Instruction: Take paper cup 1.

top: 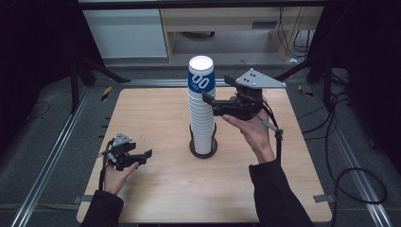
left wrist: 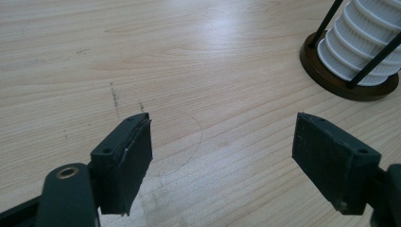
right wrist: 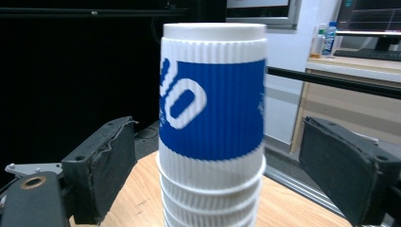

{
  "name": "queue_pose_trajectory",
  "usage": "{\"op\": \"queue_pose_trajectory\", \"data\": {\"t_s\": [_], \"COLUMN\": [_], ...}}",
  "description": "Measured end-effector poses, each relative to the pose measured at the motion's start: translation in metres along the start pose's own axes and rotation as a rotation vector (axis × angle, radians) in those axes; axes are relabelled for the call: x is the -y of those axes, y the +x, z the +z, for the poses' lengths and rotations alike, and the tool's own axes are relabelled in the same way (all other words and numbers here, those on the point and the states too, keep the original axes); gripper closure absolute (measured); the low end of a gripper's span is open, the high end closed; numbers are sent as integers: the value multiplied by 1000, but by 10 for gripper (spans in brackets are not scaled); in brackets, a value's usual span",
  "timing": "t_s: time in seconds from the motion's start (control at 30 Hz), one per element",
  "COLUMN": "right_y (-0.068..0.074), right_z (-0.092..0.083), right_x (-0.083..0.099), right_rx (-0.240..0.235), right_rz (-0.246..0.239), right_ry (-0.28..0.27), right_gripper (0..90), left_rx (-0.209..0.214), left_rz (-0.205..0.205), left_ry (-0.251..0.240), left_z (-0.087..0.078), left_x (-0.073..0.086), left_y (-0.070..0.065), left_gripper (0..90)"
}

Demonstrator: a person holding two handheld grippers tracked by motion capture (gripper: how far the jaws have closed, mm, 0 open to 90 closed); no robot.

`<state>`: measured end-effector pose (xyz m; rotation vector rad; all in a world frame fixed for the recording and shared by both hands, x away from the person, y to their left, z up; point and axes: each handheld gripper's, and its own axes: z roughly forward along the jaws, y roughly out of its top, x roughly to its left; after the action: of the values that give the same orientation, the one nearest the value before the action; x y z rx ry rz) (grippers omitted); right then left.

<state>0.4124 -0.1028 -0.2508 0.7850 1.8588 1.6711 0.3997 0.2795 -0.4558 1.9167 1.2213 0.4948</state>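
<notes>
Scene: wooden table (top: pixel 156 189) seen from above, my two forearms coming in from the bottom edge, one hand-held gripper in each hand.

Left gripper (top: pixel 142 156): sat low over the table's near-left part, well apart from the cups. Jaws spread wide w/ nothing between them, just bare wood grain showing in the left gripper view. I judged it parked there to stay out of the way while the other hand worked.

Table marks: faint pencil arc (left wrist: pixel 189 142) and a few dark specks on the wood ahead of my left jaws. Purpose unclear.

Cup holder (top: pixel 203 150): round dark base at table centre w/ thin black upright rods (left wrist: pixel 326 23) that keep the stack from toppling.

Cup stack (top: pixel 202 118): tall column of white ribbed paper cups, nested upside down, upright in the holder. Top cup (top: pixel 201 75) wore a blue band w/ white lettering, blurred, so unreadable.

Right gripper (top: pixel 207 98): raised to the upper part of the stack, approaching from the right side, held about level. Jaws released, one on each side of the top cup, pads clear of its walls in the right gripper view. Nothing grasped.

Step, my guess: lined up at that height so I could take only the top cup off the stack.

Risk, my guess: squeezing hard would dent the paper wall; gripping too low might lift two cups.
</notes>
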Motion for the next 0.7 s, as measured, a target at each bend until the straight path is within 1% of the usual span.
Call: {"op": "queue_pose_trajectory", "data": {"t_s": [0.13,0.23,0.3,0.4,0.57,0.7], "right_y": [1,1,2,3,0,-1], "right_z": [11,19,24,31,41,47], "right_x": [-3,-4,-4,-5,-4,-3], "right_rx": [-3,12,2,5,10,15], "right_rz": [6,7,12,7,33,35], "right_ry": [-5,-3,-4,2,8,17], "right_gripper": [117,121,123,124,130,151], "left_rx": [1,2,3,3,7,7], "left_rz": [2,3,2,-3,-1,1], "left_ry": [1,4,3,1,2,5], "left_z": [0,1,1,1,1,1], "left_x": [0,0,0,0,0,0], "left_y": [0,0,0,0,0,-1], "left_gripper": [206,207,207,207,208,207]}}
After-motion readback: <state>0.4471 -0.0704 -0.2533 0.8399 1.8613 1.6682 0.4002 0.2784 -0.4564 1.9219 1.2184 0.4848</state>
